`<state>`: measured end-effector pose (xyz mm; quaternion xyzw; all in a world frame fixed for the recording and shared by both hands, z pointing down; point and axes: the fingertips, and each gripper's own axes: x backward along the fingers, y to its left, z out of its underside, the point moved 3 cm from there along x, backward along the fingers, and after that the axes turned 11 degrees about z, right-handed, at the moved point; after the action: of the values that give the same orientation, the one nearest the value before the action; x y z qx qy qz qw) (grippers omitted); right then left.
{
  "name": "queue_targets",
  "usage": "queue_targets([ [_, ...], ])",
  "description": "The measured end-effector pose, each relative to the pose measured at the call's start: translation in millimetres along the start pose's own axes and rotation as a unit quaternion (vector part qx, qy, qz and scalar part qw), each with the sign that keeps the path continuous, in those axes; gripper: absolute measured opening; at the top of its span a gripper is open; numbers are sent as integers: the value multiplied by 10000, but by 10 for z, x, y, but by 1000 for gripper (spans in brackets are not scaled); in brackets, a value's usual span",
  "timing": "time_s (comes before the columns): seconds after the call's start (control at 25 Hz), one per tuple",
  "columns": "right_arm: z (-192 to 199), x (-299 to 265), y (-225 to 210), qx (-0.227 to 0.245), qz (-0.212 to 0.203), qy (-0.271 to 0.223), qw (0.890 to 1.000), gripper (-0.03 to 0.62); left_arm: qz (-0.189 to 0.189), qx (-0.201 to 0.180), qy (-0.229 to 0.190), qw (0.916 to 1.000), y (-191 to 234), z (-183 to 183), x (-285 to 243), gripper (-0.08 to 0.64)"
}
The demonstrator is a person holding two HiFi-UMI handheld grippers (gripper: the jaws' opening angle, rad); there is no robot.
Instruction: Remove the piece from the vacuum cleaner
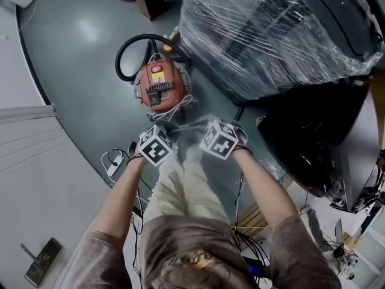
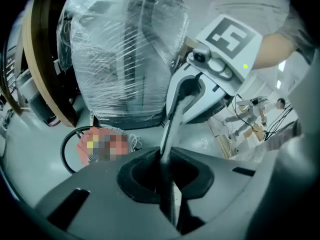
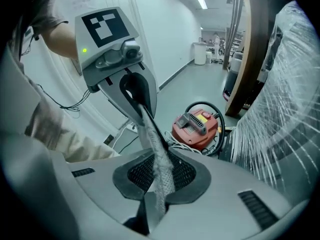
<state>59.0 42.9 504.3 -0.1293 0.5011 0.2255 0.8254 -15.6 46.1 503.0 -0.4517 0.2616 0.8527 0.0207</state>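
Observation:
The red vacuum cleaner stands on the grey floor with its black hose looped behind it; in the left gripper view the vacuum cleaner is covered by a mosaic patch. A thin whitish mesh piece, seen edge-on, stretches between both grippers above the floor, apart from the cleaner. My left gripper is shut on one end of it. The other end is clamped in my right gripper. In the head view the piece is a pale blur.
A large plastic-wrapped load rises right behind the vacuum. A black bag lies at the right. A white power strip and cables lie near the person's feet, with a white cord beside the cleaner.

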Motion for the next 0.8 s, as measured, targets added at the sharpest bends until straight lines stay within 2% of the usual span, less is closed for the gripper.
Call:
queue_targets([
  [0.36, -502, 948, 38, 161, 366, -189, 9990, 40, -177, -298, -54, 9994, -459, -458, 846, 37],
  [0.64, -707, 1531, 151, 384, 533, -245, 9975, 41, -152, -597, 22, 9981, -867, -679, 1273, 34],
  [0.8, -764, 1855, 179, 331, 686, -308, 9966, 43, -92, -759, -38, 9971, -1062, -834, 1461, 34],
])
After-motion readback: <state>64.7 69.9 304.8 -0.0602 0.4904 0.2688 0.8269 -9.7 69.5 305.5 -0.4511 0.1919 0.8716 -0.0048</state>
